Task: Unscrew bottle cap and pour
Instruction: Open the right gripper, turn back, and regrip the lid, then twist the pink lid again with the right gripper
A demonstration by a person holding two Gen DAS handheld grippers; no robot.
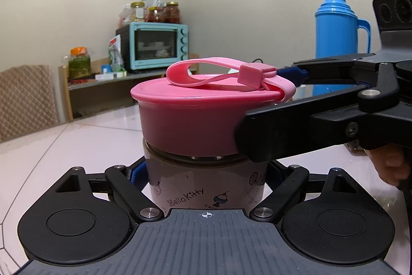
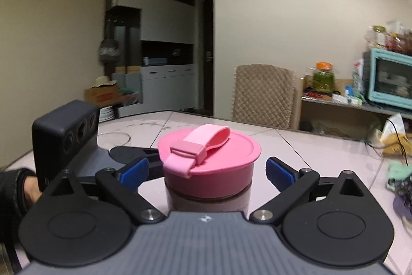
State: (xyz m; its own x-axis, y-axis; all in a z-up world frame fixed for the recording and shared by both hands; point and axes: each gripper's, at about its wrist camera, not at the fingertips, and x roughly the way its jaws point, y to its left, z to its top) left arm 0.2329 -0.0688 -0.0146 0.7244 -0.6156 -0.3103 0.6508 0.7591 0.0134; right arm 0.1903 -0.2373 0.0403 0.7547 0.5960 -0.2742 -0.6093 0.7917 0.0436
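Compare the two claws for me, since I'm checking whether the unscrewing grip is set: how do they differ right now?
The left claw sits low, shut on the bottle body; the right claw sits higher, level with the pink cap. The left claw's pads press the bottle, while the right claw's blue pads stand open with gaps either side of the cap. Both are black with blue pads and centred on the same bottle.

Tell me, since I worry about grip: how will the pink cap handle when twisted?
The pink cap looks like smooth rigid plastic, so pads may slip. Its soft strap probably flexes, no good for turning. The right claw is open around it.
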